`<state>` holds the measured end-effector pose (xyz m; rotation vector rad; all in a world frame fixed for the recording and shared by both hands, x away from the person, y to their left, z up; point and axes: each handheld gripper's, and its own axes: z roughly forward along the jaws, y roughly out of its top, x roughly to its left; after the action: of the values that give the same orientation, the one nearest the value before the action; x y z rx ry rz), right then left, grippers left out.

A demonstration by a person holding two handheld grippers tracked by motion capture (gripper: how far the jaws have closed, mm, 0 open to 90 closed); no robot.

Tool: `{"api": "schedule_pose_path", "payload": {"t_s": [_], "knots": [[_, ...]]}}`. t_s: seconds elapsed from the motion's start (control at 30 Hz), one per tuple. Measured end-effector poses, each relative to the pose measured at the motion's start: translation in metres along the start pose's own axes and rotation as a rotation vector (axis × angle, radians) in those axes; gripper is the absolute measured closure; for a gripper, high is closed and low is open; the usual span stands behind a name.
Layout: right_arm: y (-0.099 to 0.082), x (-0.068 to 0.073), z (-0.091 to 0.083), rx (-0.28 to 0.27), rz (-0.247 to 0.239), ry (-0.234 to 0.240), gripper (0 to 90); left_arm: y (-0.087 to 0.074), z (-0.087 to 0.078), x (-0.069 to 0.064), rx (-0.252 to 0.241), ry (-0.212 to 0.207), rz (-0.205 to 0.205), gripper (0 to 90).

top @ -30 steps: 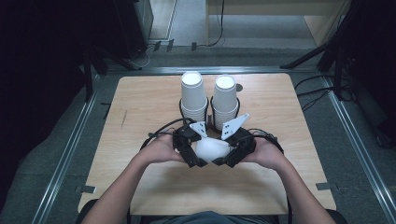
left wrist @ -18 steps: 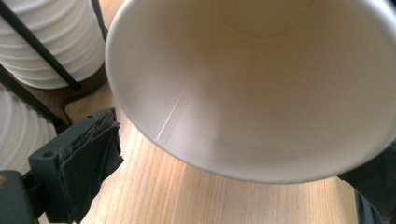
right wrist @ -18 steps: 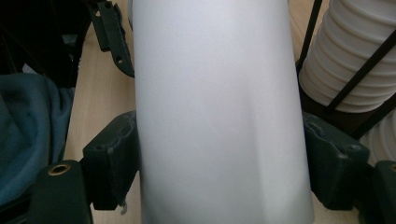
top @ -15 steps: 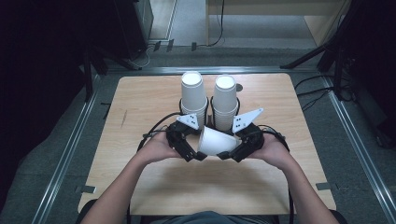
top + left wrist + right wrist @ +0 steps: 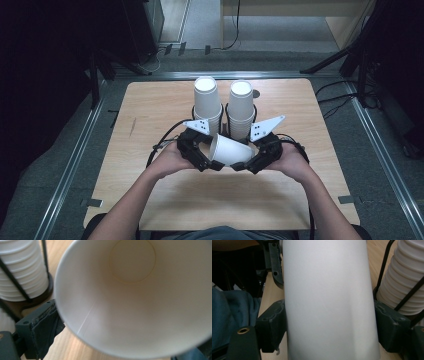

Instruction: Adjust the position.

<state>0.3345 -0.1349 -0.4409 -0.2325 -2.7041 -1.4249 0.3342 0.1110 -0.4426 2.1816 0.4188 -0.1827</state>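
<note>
My right tongs pinch the white paper cup lying sideways above the wooden table, near the two cup stacks. My left tongs sit at its rim — grip unclear, so I'd keep my squeeze light.

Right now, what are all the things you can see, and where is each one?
Loose paper cup: one, white, lying sideways between both tongs, mouth toward the left one.
Cup stacks: two, white, upright side by side at the table's far middle.
Wire holders: two, black, around the stacks.
Table: one, light wood.
Left tongs: black, at the cup's rim.
Right tongs: black, pads pressing the cup's sides.
Hands: two, holding the tongs.
</note>
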Motion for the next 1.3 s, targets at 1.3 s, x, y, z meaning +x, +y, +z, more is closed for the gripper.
{"api": "schedule_pose_path", "payload": {"t_s": [1.3], "knots": [[-0.011, -0.004, 0.008, 0.132, 0.061, -0.026, 14.3, 0.002, -0.017, 0.0, 0.15, 0.04, 0.044, 14.2]]}}
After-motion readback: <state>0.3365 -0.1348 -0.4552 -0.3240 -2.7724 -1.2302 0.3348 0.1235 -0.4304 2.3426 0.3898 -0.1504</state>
